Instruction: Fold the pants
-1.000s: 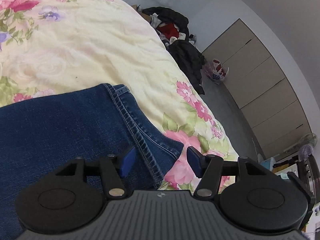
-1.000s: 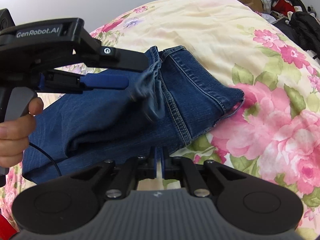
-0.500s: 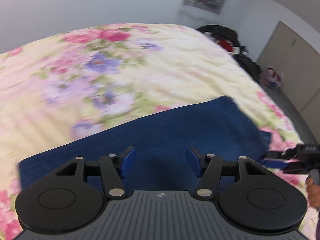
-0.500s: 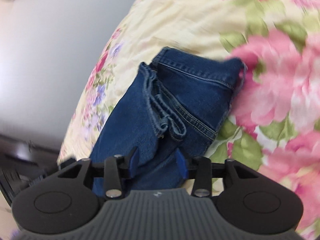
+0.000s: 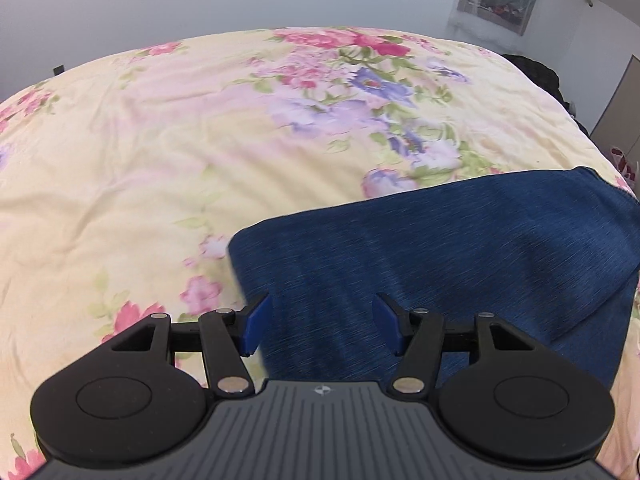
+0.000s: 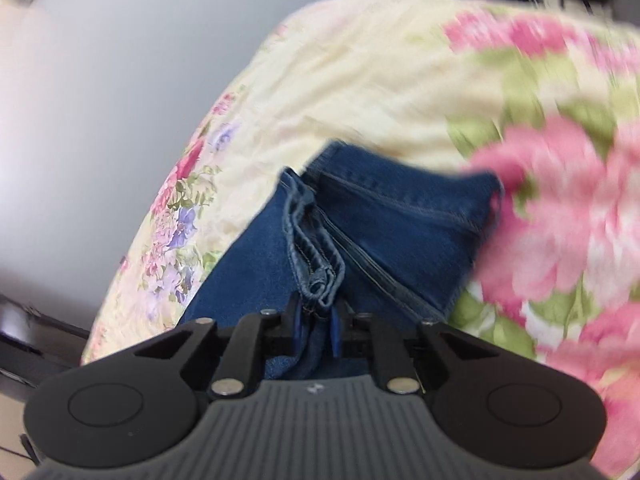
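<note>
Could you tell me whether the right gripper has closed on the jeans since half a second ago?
Yes. The right gripper, open above the jeans then, now pinches their bunched hem edge, lying on the floral bedspread.

The left tool [image 5: 322, 326] is held low and angled forward and downward, its two blue-padded fingers [image 5: 254, 326] spread wide apart with nothing between them; its black linkage arms splay outward from the grey ribbed body at the bottom of the left wrist view. The right tool [image 6: 316, 330] is also tipped forward and down, its blue fingers [image 6: 335, 332] drawn close together and pinching a bunched hem of the jeans [image 6: 320, 268], linkage arms folded inward toward the centre. The right wrist view is blurred at its edges. Neither of the person's hands shows in either view.
</note>
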The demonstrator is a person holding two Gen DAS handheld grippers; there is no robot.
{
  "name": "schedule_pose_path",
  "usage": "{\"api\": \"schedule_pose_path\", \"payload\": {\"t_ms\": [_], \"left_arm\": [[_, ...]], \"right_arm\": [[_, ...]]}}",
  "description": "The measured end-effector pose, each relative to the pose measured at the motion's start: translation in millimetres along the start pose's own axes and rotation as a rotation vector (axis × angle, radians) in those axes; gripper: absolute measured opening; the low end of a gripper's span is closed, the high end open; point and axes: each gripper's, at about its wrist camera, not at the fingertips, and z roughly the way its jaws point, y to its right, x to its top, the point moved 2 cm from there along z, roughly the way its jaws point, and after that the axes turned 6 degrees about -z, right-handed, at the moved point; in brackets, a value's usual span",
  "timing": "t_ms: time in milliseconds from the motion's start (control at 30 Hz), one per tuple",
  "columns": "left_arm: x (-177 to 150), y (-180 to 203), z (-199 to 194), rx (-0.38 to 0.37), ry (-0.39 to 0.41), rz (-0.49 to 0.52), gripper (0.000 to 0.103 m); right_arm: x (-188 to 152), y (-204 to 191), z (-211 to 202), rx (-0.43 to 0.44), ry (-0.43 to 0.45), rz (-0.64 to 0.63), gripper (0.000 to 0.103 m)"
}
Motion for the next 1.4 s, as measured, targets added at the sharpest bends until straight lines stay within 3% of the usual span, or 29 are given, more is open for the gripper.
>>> {"api": "schedule_pose_path", "payload": {"t_ms": [100, 200, 267, 333, 400, 500, 567, 633, 733, 833, 933, 1100, 1400], "left_arm": [[-5.5, -13.3, 0.8, -0.017, -0.011, -0.045, 0.065], [-8.5, -15.8, -6.0, -0.028, 0.015, -0.037, 0.064], [-9.4, -16.2, -11.1, -0.04, 0.033, -0.032, 0.064], [-10.1, -16.4, -14.5, -0.064, 0.044, -0.037, 0.064], [-11.7, -15.8, -15.4, -0.085, 0.039, -0.037, 0.063], [-17.3, -11.0, -11.2, -0.101, 0.024, -0.019, 0.061], [-20.6, -5.8, -5.6, -0.094, 0.011, -0.009, 0.061], [-22.5, -3.1, -2.1, -0.092, -0.003, -0.008, 0.06], [-23.0, -1.6, -0.9, -0.083, -0.002, -0.011, 0.06], [-22.1, -2.2, -1.8, -0.082, 0.004, -0.029, 0.058], [-19.9, -2.2, -2.8, -0.084, 0.014, -0.039, 0.056], [-20.0, 1.4, 2.8, -0.08, 0.002, -0.05, 0.052], [-14.6, 5.1, 4.2, -0.081, 0.009, -0.06, 0.051]], "right_arm": [[22.3, -37.2, -0.7, -0.084, -0.012, -0.094, 0.006], [44.8, -94.6, -26.8, -0.021, 0.052, -0.249, 0.005], [55.4, -135.5, -53.0, 0.049, 0.143, -0.396, 0.005], [60.6, -152.8, -71.6, 0.017, 0.21, -0.513, 0.005], [62.3, -135.8, -65.5, -0.1, 0.182, -0.561, 0.005], [44.1, -64.0, -19.7, -0.273, -0.021, -0.484, 0.005], [24.7, -14.4, 6.7, -0.325, -0.115, -0.386, 0.005], [14.6, 12.3, 16.9, -0.307, -0.115, -0.326, 0.005], [15.8, 16.5, 18.5, -0.284, -0.093, -0.302, 0.005], [23.8, -9.4, 9.7, -0.274, -0.06, -0.38, 0.005], [35.9, -38.0, -14.4, -0.195, 0.033, -0.478, 0.004], [33.3, -14.0, 14.9, -0.317, -0.022, -0.503, 0.003], [12.0, 14.4, 51.8, -0.392, -0.009, -0.547, 0.003]]}}
